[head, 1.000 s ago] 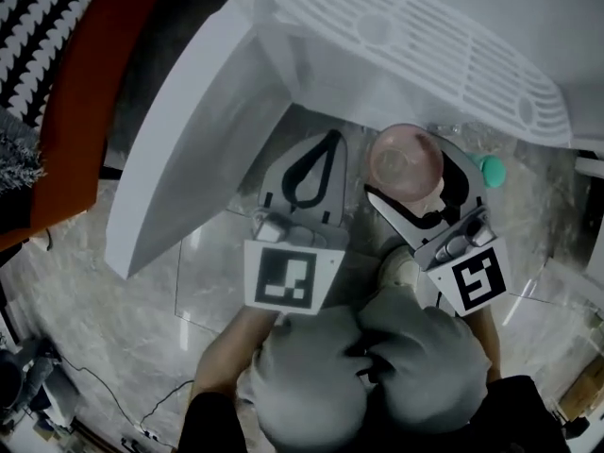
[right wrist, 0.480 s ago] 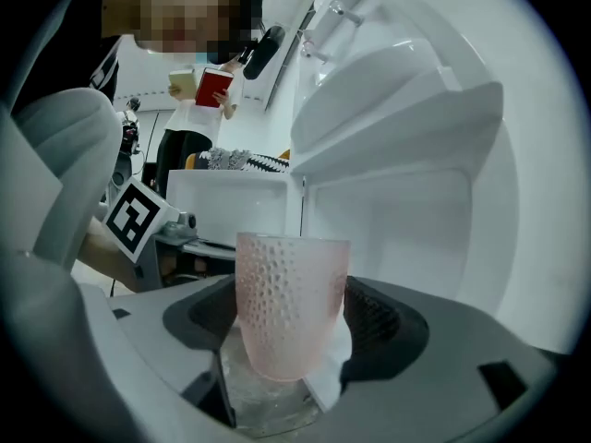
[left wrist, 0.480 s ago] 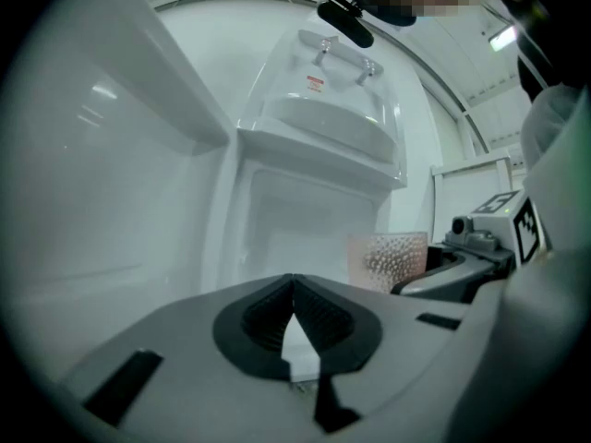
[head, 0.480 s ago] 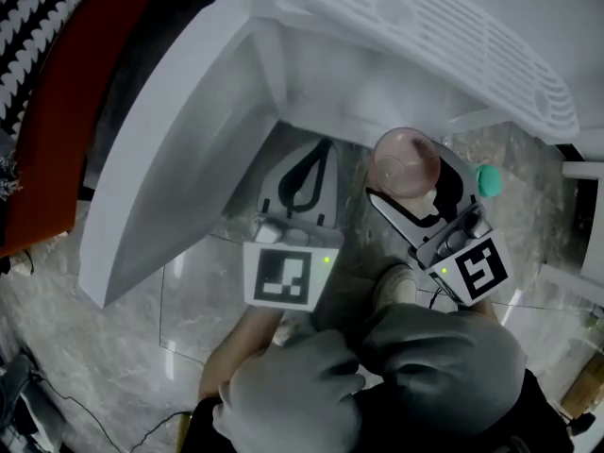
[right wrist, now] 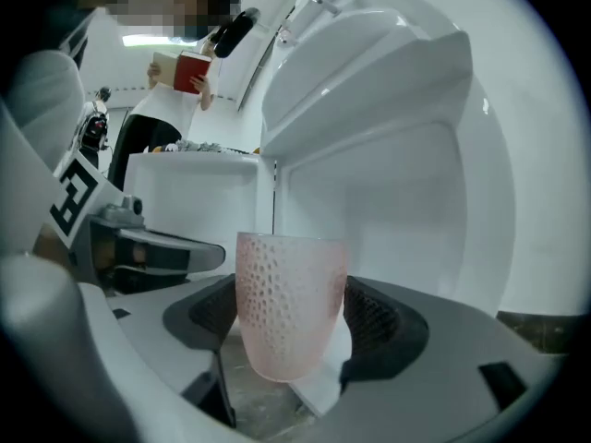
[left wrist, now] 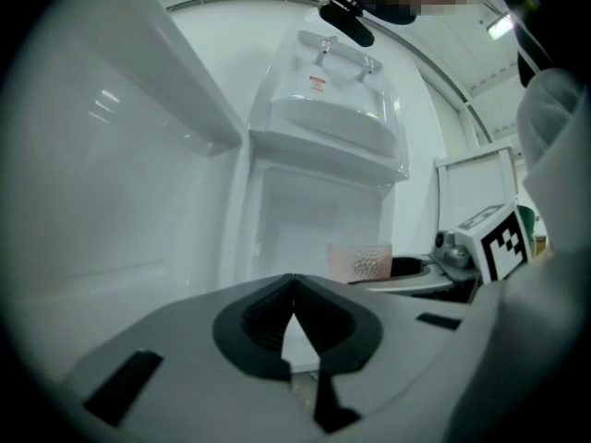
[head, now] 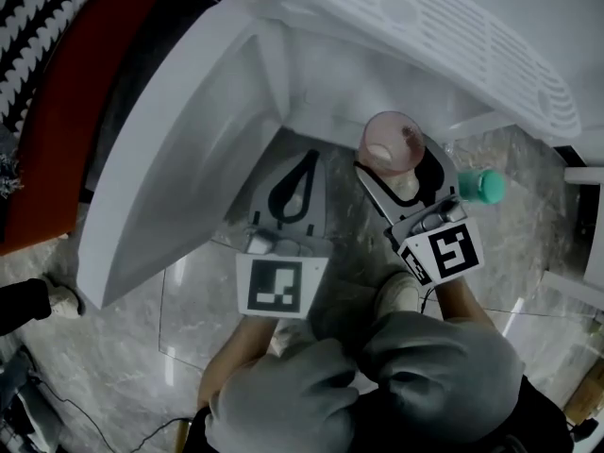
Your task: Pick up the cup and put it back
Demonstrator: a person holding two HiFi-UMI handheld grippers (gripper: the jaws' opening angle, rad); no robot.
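Head view puts my right tongs clamped on the pink cup, one jaw on each side of its wall, mouth facing up. Right gripper view confirms it: the dimpled cup stands upright between the two dark pads, both pressed to its sides.

The cup hangs in the air just in front of the open white fridge, at the low edge of its compartment, above the marble floor.

My left tongs are closed with nothing in them. Left gripper view shows the jaw tips meeting in a point, aimed into the same fridge, with the cup off to their right. The two pairs of tongs sit side by side, near but apart.

The fridge door stands wide open at the left. A green-capped thing sits just right of the right tongs; I cannot tell what it is. Far back in the right gripper view a person holds a red book.
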